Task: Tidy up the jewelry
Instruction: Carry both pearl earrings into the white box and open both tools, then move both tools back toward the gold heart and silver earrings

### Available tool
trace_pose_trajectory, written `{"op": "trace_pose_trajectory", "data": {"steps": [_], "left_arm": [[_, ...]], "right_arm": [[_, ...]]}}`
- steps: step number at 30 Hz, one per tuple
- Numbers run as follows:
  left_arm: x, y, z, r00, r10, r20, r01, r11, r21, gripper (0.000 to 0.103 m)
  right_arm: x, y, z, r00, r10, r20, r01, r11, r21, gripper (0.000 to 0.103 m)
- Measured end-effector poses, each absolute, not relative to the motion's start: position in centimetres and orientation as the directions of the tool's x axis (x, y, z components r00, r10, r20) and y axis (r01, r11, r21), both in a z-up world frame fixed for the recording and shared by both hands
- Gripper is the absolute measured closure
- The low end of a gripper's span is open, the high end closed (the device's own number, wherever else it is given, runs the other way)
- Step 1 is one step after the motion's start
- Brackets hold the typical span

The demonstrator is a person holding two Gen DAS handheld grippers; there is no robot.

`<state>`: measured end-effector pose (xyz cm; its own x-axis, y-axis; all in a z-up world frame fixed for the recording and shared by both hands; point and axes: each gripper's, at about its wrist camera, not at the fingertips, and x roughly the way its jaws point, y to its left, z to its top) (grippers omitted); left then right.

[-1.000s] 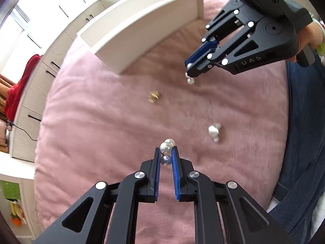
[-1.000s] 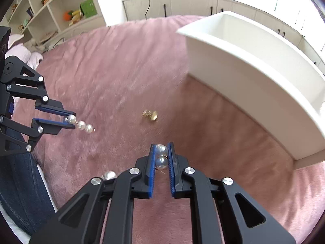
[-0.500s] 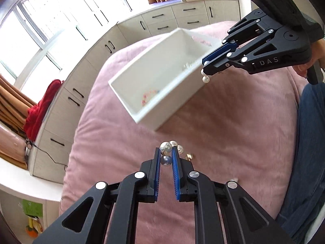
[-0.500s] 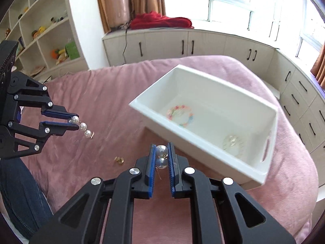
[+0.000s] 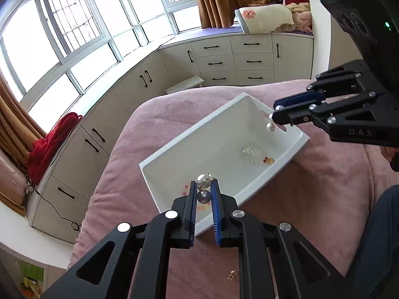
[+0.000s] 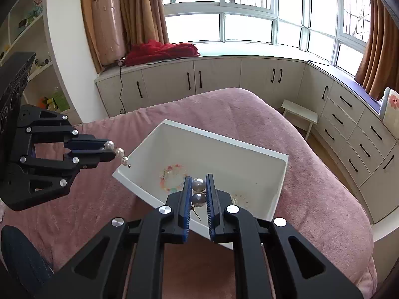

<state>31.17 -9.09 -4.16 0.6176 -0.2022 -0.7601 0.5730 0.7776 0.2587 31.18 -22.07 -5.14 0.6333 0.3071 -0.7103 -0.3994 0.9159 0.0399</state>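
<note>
We see our left tongs (image 5: 204,194) pinching a pearl earring (image 5: 204,186) at lower centre, over the white bin (image 5: 296,147) on the pink bed (image 5: 324,199). Our right tongs (image 6: 198,194) pinch a second pearl earring (image 6: 198,191) at lower centre of their frame, above the same bin.

Left gripper (image 5: 204,194): raised, fingers pointing forward and slightly down, blue pads (image 5: 192,199) nearly closed, pinching a pearl earring (image 5: 204,188); pearls project past the fingertips. Right gripper (image 6: 198,191): same pose, held level with the left and pointing across toward it, pads (image 6: 210,194) clamped on a second pearl earring (image 6: 198,192), two pearls stacked between them. Grippers stand well apart.
</note>
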Motion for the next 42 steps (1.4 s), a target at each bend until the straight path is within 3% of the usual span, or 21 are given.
{"op": "trace_pose_trajectory", "data": {"steps": [11,23,25,27,29,30,36,42], "left_arm": [[39.1,-10.1,-8.0,0.571,-0.182,-0.8,0.482,0.864,0.148,0.087],[40.8,-9.9,-12.2,0.524,-0.161,-0.836,0.436,0.894,0.101,0.087],[40.8,-9.9,-12.5,0.517,-0.162,-0.84,0.436,0.895,0.096,0.087],[40.6,-10.0,-12.6,0.516,-0.157,-0.842,0.438,0.893,0.102,0.085],[40.5,-10.0,-12.4,0.519,-0.16,-0.84,0.437,0.894,0.1,0.08],[40.3,-10.0,-12.2,0.524,-0.159,-0.837,0.433,0.896,0.101,0.073],[38.3,-9.1,-10.3,0.558,-0.178,-0.811,0.454,0.883,0.119,0.058],[34.4,-6.5,-8.4,0.594,-0.167,-0.787,0.486,0.854,0.186,0.053]], "right_arm": [[34.8,-24.8,-8.9,0.606,0.268,-0.749,-0.314,0.946,0.084,0.091],[36.3,-24.9,-10.8,0.582,0.237,-0.777,-0.29,0.954,0.074,0.088],[36.3,-24.9,-10.8,0.584,0.228,-0.779,-0.289,0.955,0.062,0.085],[36.2,-24.8,-10.6,0.59,0.217,-0.778,-0.284,0.957,0.051,0.065],[35.9,-24.8,-10.3,0.603,0.207,-0.771,-0.28,0.959,0.039,0.057],[35.8,-24.8,-10.1,0.606,0.206,-0.769,-0.281,0.959,0.036,0.057],[34.0,-23.3,-8.5,0.621,0.238,-0.747,-0.349,0.937,0.009,0.047],[30.3,-19.6,-6.9,0.633,0.296,-0.715,-0.475,0.878,-0.056,0.046]]}}
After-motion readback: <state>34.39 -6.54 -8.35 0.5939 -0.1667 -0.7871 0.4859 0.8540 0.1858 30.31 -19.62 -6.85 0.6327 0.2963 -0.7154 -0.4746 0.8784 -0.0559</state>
